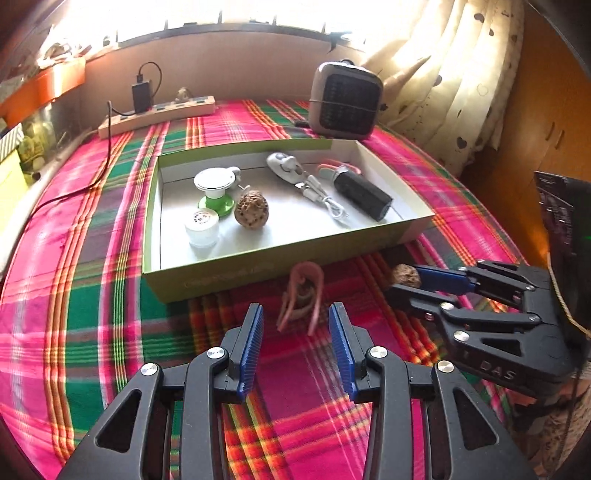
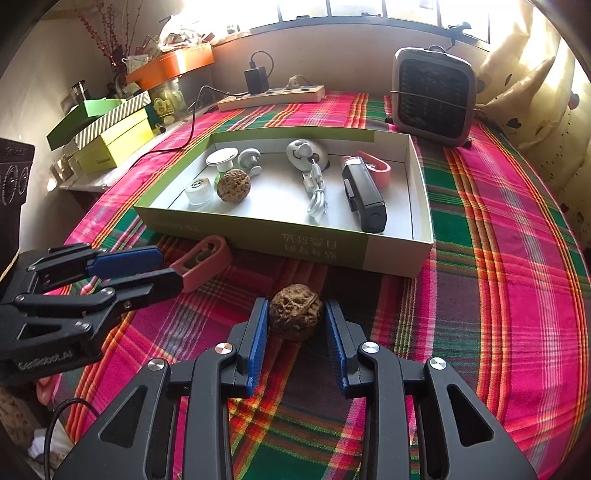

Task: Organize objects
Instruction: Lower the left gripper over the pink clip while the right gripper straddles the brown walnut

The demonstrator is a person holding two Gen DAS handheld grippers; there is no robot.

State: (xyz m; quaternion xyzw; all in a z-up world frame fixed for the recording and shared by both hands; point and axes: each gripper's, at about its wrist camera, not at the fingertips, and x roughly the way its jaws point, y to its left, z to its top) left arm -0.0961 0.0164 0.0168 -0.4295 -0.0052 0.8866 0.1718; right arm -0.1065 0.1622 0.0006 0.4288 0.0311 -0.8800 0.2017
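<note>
Right now the right gripper [image 2: 296,321] is clamped on a walnut [image 2: 294,315] that sits on the plaid cloth [image 2: 498,295] just in front of the box [image 2: 325,251] — pads touch both sides. Left gripper [image 1: 296,325] is apart, nothing betw. its pads; the pink clip [image 1: 301,295] lies just ahead, near the box wall. Best approach, I'd say: lift the walnut straight up, clear the rim, set it w/ the other walnut [image 2: 233,185] inside — it'd roll if dropped.

Bright daylight poured through the window [image 2: 369,11] above a beige wall [image 1: 229,62]. A heart-printed curtain [image 1: 461,74] hung right. A plaid cloth [image 2: 498,258] covered the desk; wooden cabinet [image 1: 546,122] stood beside.
</note>
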